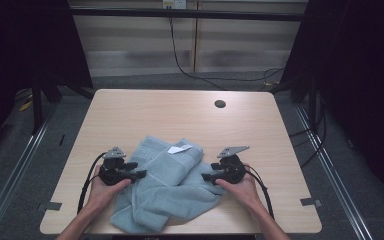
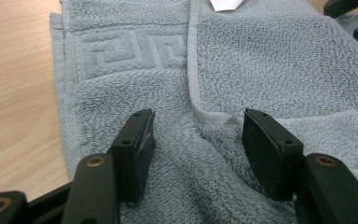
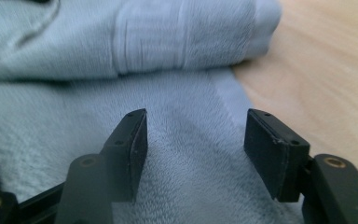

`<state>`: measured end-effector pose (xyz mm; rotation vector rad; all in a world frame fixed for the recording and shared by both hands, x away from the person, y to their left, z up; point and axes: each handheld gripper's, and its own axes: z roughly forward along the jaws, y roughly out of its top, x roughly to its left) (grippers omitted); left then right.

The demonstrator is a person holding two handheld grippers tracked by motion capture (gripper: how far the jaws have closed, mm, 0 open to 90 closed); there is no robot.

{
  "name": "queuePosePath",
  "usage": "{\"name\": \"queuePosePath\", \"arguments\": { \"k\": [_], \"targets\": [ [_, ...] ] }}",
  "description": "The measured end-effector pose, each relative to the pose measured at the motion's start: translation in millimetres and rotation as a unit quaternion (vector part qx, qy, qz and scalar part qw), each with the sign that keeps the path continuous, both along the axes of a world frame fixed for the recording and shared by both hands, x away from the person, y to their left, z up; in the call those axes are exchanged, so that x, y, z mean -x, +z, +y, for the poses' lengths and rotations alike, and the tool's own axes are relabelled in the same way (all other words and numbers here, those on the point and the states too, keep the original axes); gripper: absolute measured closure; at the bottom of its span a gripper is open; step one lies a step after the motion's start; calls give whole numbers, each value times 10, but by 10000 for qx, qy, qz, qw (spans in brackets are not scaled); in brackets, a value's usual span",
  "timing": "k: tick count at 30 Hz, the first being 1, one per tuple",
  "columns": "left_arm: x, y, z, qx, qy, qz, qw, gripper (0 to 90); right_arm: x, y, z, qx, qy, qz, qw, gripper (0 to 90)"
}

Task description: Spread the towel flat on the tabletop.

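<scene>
Folding the light blue towel point(image 1: 167, 187) is the work in hand, and it lies rumpled and half doubled on the table point(image 1: 130, 110) between the two hands. The left gripper point(image 1: 142, 174) stands with its jaws spread, a raised ridge of cloth running up between them and the patterned border just beyond their tips; the pads do not press on it. The right gripper point(image 1: 205, 177) also has its jaws spread, with flat cloth under and between them, the towel's edge just inside the outer jaw and a folded roll lying ahead of the tips. No earlier picture is needed to judge that neither holds anything. To do this step well, each gripper should probably settle on one layer's edge, the left lowering onto that ridge, the right shifting toward the edge beside its outer jaw, before both close. Grabbing several layers at once would likely drag the bundle instead of opening it. A white tag point(image 1: 179, 149) sits on the far fold.
</scene>
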<state>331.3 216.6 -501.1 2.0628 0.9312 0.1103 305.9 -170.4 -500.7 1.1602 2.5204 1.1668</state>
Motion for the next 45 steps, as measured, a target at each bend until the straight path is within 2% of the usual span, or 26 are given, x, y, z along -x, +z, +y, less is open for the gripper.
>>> {"name": "queuePosePath", "arguments": {
  "k": [2, 5, 6, 7, 8, 9, 10, 11, 15, 17, 19, 20, 21, 23, 24, 26, 30, 32, 33, 34, 36, 37, 39, 41, 43, 45],
  "targets": [
    [-7, 4, 0, -10, 10, 12, 10000, 437, 49, -12, 5, 64, 88, -115, 9999, 423],
    [-7, 56, -17, 197, 152, 98, 9996, 410, 173, -5, 19, 370, 191, -330, 9986, 504],
    [1, 96, -41, 150, 98, 19, 9998, 408, 220, -2, 26, 407, 172, -354, 9984, 525],
    [14, 144, -72, 53, 33, -160, 9999, 407, 267, 6, 30, 464, 184, -359, 9981, 580],
    [20, 189, -101, 45, -56, -277, 9996, 401, 308, 9, 23, 452, 187, -358, 9982, 638],
    [23, 227, -139, 132, -102, -282, 9995, 396, 339, 6, 6, 396, 217, -361, 9983, 678],
    [23, 227, -139, 132, -102, -282, 9995, 392, 339, 6, 6, 396, 217, -361, 9983, 678],
    [12, 305, -228, 111, -283, -327, 9990, 380, 384, 0, -32, 268, 229, -283, 9990, 730],
    [-38, 420, -462, 374, -557, -410, 9969, 364, 396, -5, -47, 146, 232, -182, 9995, 787],
    [-63, 427, -616, 439, -811, -389, 9950, 359, 402, -7, -44, 100, 271, -151, 9995, 794],
    [-56, 399, -768, 440, -909, -422, 9940, 364, 411, -6, -45, 17, 346, -44, 9994, 799],
    [-47, 369, -836, 482, -1020, -341, 9930, 363, 417, -9, -47, -33, 380, -3, 9993, 802],
    [-35, 335, -905, 452, -1126, -276, 9922, 363, 425, -12, -47, -62, 399, 4, 9992, 804],
    [-25, 263, -1019, 117, -1324, -295, 9907, 352, 427, -12, -49, -86, 423, 39, 9991, 809],
    [-34, 219, -1048, 121, -1347, -200, 9906, 346, 419, -19, -52, -137, 431, 43, 9990, 811],
    [-45, 152, -1091, -43, -1456, -102, 9893, 308, 405, -22, -60, -185, 401, 96, 9990, 812],
    [-49, 135, -1099, -38, -1481, -60, 9889, 278, 385, -28, -65, -245, 375, 116, 9989, 811],
    [-48, 87, -1135, -190, -1513, 42, 9883, 278, 370, -33, -78, -307, 334, 186, 9988, 811],
    [-42, 66, -1158, -297, -1563, 42, 9873, 275, 358, -37, -87, -345, 309, 216, 9987, 811],
    [-23, 67, -1182, -405, -1539, -26, 9873, 276, 346, -41, -94, -359, 307, 203, 9987, 811],
    [-3, 70, -1200, -481, -1555, -64, 9866, 335, 341, -42, -94, -375, 301, 217, 9986, 811],
    [42, 79, -1226, -792, -1531, -289, 9846, 408, 343, -41, -90, -372, 298, 212, 9986, 811],
    [59, 89, -1235, -840, -1567, -340, 9835, 546, 351, -35, -86, -330, 293, 212, 9988, 811],
    [35, 97, -1202, -732, -1584, -233, 9844, 694, 353, -33, -86, -325, 302, 209, 9988, 812],
    [-6, 99, -1141, -420, -1570, -89, 9867, 768, 353, -29, -87, -320, 281, 210, 9989, 815],
    [-17, 131, -1078, -202, -1527, -63, 9880, 819, 344, -22, -99, -303, 268, 201, 9990, 815]
  ]
}}
